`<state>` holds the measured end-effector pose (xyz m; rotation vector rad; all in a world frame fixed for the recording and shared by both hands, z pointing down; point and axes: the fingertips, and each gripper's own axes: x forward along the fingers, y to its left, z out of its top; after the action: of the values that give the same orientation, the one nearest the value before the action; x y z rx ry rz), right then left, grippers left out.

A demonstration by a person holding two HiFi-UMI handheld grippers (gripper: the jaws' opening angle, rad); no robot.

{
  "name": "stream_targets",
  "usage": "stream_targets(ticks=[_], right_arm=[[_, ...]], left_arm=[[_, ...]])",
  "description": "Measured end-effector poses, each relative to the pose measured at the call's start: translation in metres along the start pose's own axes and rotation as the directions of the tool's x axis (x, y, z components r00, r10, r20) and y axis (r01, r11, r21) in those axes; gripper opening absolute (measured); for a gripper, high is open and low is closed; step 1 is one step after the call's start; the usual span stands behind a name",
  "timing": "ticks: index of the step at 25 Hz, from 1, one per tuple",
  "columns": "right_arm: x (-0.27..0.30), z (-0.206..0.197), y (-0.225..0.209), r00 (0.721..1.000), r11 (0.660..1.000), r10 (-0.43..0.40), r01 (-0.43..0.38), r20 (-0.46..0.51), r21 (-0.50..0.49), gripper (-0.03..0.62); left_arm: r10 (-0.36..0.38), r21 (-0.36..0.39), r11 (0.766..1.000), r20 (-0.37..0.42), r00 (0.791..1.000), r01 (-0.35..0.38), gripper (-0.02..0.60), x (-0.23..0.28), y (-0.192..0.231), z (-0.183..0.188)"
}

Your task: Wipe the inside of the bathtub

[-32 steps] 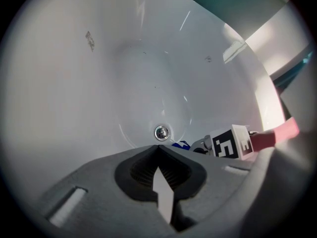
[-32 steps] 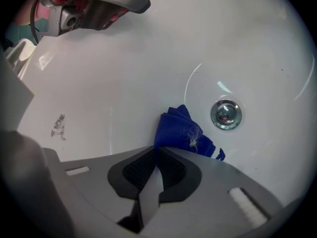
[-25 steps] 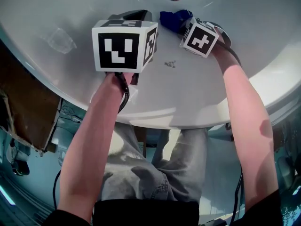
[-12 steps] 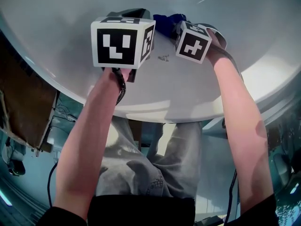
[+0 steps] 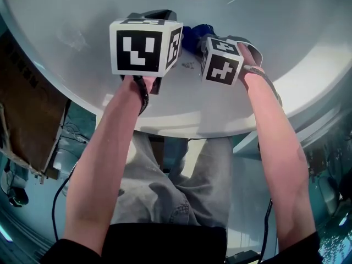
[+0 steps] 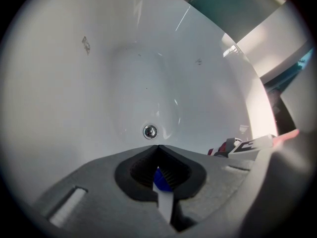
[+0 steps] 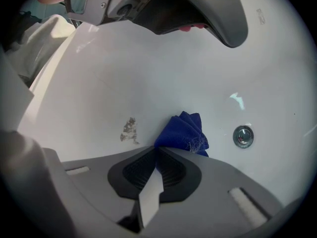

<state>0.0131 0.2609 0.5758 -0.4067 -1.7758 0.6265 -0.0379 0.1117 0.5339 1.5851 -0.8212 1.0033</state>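
The right gripper (image 7: pixel 158 148) is pinched tight on one edge of the blue cloth (image 7: pixel 182 131). The cloth sits bunched on the inside of the bathtub (image 7: pixel 148 68), right at the jaw tips. It looks soft, light and floppy, so it will likely fold and drag. A pinch nearer its middle would likely press more of it flat on the tub.

A grey dirty spot (image 7: pixel 130 130) is at 9 o'clock from the cloth, and the drain (image 7: pixel 242 136) is at 3 o'clock.

The left gripper (image 6: pixel 158 146) hangs over the tub with its jaw tips together. A tiny blue bit shows behind them, too small to tell.

The tub is white, smooth and shiny, so likely slippery. Outside it, a brown board (image 5: pixel 27 109) stands at 9 o'clock.
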Motion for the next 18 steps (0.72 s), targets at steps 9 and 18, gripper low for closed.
stream_targets(ticks=[9,18], right_arm=[[-0.029,0.0,0.046,0.999,0.996,0.042,-0.04,0.017,-0.074,0.02],[-0.055,0.007,0.087,0.993,0.993,0.092,-0.086,0.07,-0.083,0.02]], left_arm=[[0.002,0.024,1.0,0.019,1.0,-0.003,0.005,-0.01,-0.006,0.018],[0.004,0.021,1.0,0.02,1.0,-0.005,0.005,-0.021,0.0,0.016]])
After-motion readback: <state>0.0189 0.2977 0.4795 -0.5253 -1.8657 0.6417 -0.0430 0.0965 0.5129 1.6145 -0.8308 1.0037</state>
